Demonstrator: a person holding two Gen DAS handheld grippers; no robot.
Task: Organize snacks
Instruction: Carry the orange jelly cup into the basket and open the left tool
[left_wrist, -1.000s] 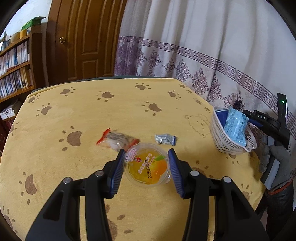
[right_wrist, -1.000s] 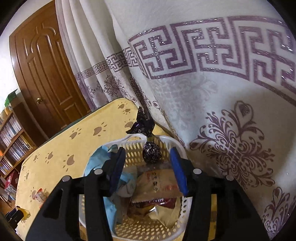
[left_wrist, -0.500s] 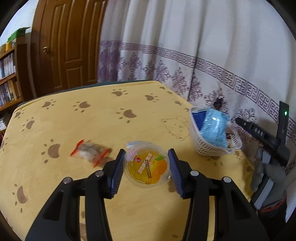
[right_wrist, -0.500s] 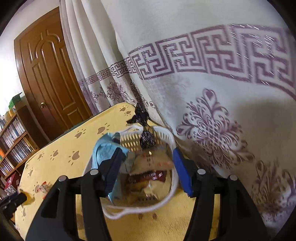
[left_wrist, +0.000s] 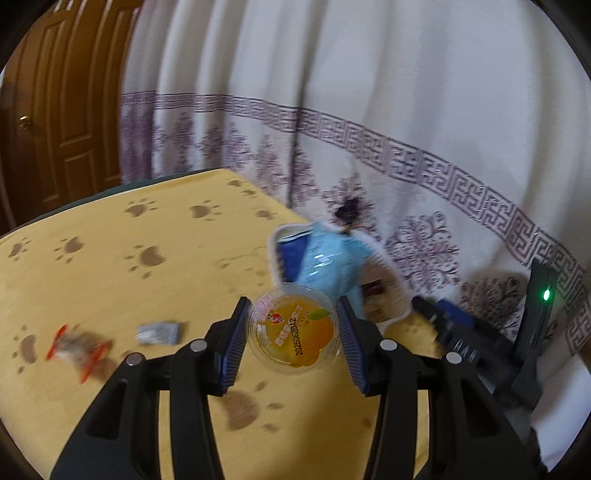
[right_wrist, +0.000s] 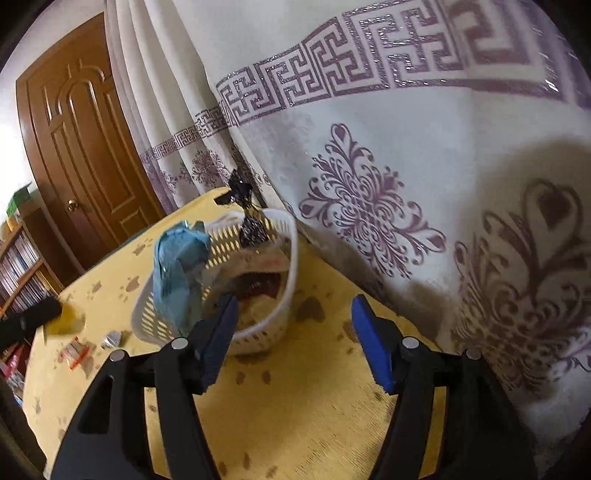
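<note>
Swinging my left gripper (left_wrist: 291, 350) toward the curtain side, I've carried the round clear jelly cup with the orange fruit lid (left_wrist: 293, 330) from mid-surface to just in front of the white slotted plastic basket (right_wrist: 258, 332), and my right gripper (right_wrist: 291, 341) has backed away from that basket, its jaws just been opening with nothing between them.

Biggest first: the yellow paw-print cloth on the surface (left_wrist: 129, 258) runs right up to the white curtain with the purple key-pattern band (right_wrist: 369, 147), and a brown panelled door (right_wrist: 81, 147) stands beyond.

On to the basket at the curtain edge: a pale blue crinkled packet (right_wrist: 181, 273) stands tall in it, a dark twisted-wrapper sweet (right_wrist: 251, 229) leans at its far rim, and brown packets lie low inside.

My left jaws are clenched on the jelly cup, both blue pads pressed to its sides, and it rides clear above the cloth.

My right jaws stand released and empty over bare cloth.

Smallest now: a red-ended clear sweet wrapper (left_wrist: 79, 345) and a small silver sachet (left_wrist: 159, 332) lie on the cloth, blurred.
</note>
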